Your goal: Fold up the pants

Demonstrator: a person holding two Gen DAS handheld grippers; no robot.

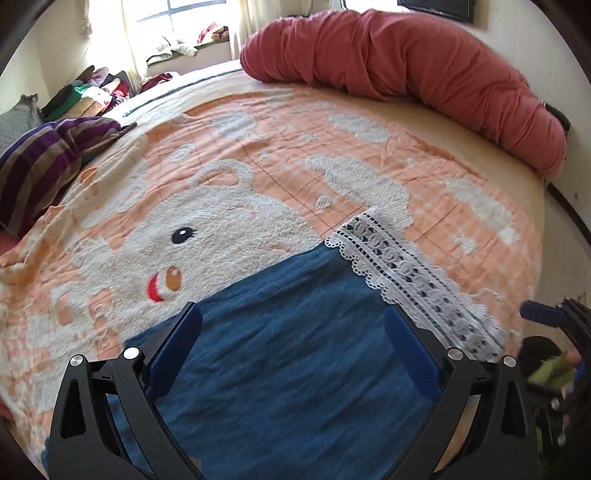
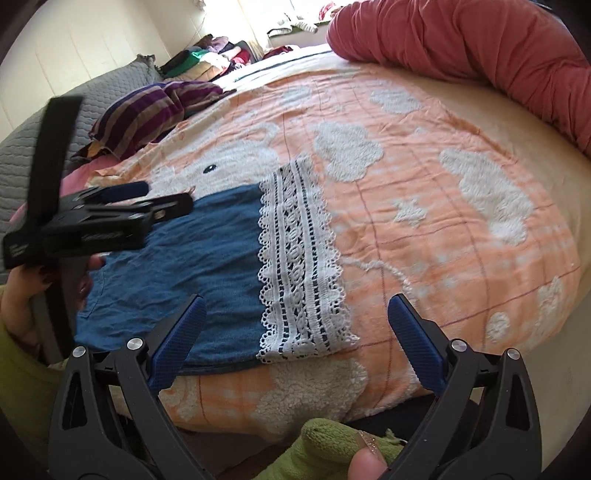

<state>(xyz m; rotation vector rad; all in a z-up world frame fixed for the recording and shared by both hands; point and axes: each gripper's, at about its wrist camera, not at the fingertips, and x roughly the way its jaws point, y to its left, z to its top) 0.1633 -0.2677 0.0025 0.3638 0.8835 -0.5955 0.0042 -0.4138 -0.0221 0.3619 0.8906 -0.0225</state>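
Blue pants (image 2: 192, 266) flat — lace hem (image 2: 301, 266) toward right

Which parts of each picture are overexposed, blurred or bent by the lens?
Left wrist view: the window is blown out white; the bed blanket bulges like a dome from fisheye distortion; the right gripper at the edge is smeared.
Right wrist view: the left gripper is motion-blurred; the lace hem stays sharp.
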